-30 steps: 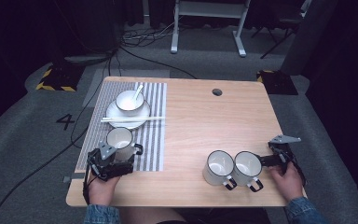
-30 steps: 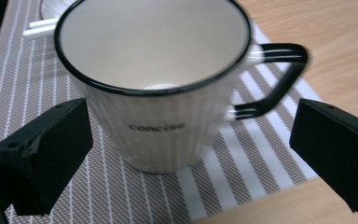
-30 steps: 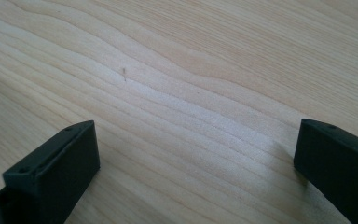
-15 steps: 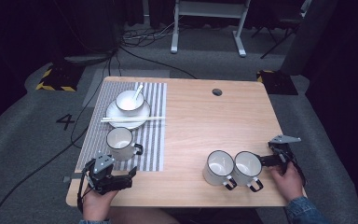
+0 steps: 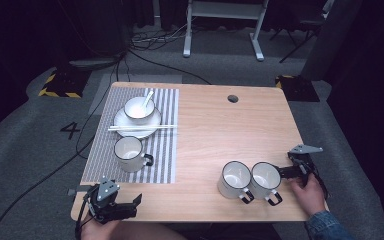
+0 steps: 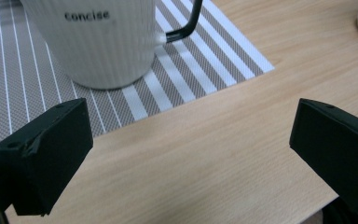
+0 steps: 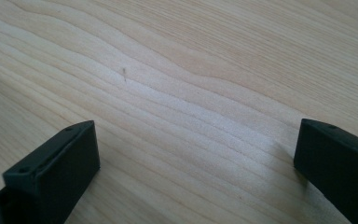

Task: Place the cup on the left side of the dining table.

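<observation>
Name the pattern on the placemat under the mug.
Grey with thin white stripes, on the placemat beneath the mug; clearest in the left gripper view.

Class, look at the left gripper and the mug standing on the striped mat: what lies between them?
Nothing but bare table and mat edge between the open left gripper and the mug, as the left gripper view shows.

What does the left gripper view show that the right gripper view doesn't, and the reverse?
Left gripper view alone: a ribbed white mug printed "concise", its black handle, and the striped mat it stands on, beyond the open jaws of the left gripper. Right gripper view alone: a small dark mark in the wood grain, between the open jaws of the right gripper. Both: the bare wooden table under two black jaws spread wide, holding nothing.
</observation>
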Available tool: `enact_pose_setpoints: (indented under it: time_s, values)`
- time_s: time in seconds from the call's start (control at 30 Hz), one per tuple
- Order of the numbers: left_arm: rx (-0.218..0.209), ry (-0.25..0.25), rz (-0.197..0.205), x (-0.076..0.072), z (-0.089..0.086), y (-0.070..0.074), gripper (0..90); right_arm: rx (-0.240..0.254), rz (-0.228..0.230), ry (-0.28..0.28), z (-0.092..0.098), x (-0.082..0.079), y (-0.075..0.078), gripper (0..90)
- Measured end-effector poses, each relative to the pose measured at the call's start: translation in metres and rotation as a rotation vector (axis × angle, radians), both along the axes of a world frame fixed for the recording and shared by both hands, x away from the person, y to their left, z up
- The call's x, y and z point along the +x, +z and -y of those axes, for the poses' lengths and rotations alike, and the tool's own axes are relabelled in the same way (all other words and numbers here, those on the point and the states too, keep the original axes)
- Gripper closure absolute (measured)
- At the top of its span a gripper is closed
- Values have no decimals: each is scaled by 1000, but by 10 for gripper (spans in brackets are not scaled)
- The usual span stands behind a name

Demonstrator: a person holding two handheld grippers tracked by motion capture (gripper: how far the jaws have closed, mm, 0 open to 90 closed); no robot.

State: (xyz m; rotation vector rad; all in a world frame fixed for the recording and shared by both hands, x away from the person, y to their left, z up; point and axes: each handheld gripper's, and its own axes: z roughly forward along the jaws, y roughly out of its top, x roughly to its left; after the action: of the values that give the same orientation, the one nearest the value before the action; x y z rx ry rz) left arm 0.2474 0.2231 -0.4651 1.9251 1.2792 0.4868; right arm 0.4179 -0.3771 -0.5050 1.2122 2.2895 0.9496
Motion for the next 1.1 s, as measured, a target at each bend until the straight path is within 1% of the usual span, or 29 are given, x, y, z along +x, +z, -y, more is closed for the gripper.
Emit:
enact_pose_setpoints:
  time_s: [0.07,0.1,0.13,0.17,0.2,0.27,0.3,0.33,0.37,0.4,0.43,0.47,0.5,0.53,0.6,0.63,0.67,0.7,0.73,0.77,0.8,0.83,0.87,0.9,0.93,0.97,1.1]
  values:
    - [25,-4,-6,-2,-2,-5,0,0,0,0,0,0,0,3]
    - [25,-4,-6,-2,-2,-5,0,0,0,0,0,0,0,3]
    - [71,0,-31,-3,-1,-11,0,0,0,0,0,0,0,3]
    - [71,0,-31,-3,-1,-11,0,0,0,0,0,0,0,3]
    - [129,-14,-67,-3,1,-17,1,0,0,0,0,0,0,3]
    - [166,-20,-84,-4,3,-21,2,0,0,0,0,0,0,3]
    - [159,-20,-93,-4,3,-24,2,0,0,0,0,0,0,3]
    - [159,-20,-93,-4,3,-24,2,0,0,0,0,0,0,3]
    - [154,-19,-107,-3,2,-27,1,0,0,0,0,0,0,3]
    - [149,-14,-111,-3,2,-29,1,0,0,0,0,0,0,3]
    - [142,-13,-128,-2,2,-30,2,0,0,0,0,0,0,3]
    - [145,-13,-141,-1,1,-32,2,0,0,0,0,0,0,3]
    - [145,-13,-141,-1,1,-32,2,0,0,0,0,0,0,3]
    - [131,-4,-143,1,1,-38,0,0,0,0,0,0,0,3]
    - [111,0,-85,0,0,-43,0,0,0,0,0,0,0,3]
    - [89,-9,-55,0,-1,-46,0,0,0,0,0,0,0,3]
    - [75,-36,-11,-1,-3,-50,1,0,0,0,0,0,0,3]
    - [75,-36,-11,-1,-3,-50,1,0,0,0,0,0,0,3]
    - [40,-66,49,0,-4,-57,1,0,0,0,0,0,0,3]
    - [35,-79,72,0,-4,-59,1,0,0,0,0,0,0,3]
    - [21,-88,89,1,-3,-61,1,0,0,0,0,0,0,3]
    - [21,-88,89,1,-3,-61,1,0,0,0,0,0,0,3]
    - [-2,-122,140,4,-3,-67,1,0,0,0,0,0,0,3]
    - [-2,-122,140,4,-3,-67,1,0,0,0,0,0,0,3]
    - [-36,-186,192,8,-3,-73,1,0,0,0,0,0,0,3]
    - [-36,-182,191,8,-2,-72,3,0,0,0,0,0,0,3]
    - [-91,-112,165,10,0,-70,6,0,0,0,0,0,0,3]
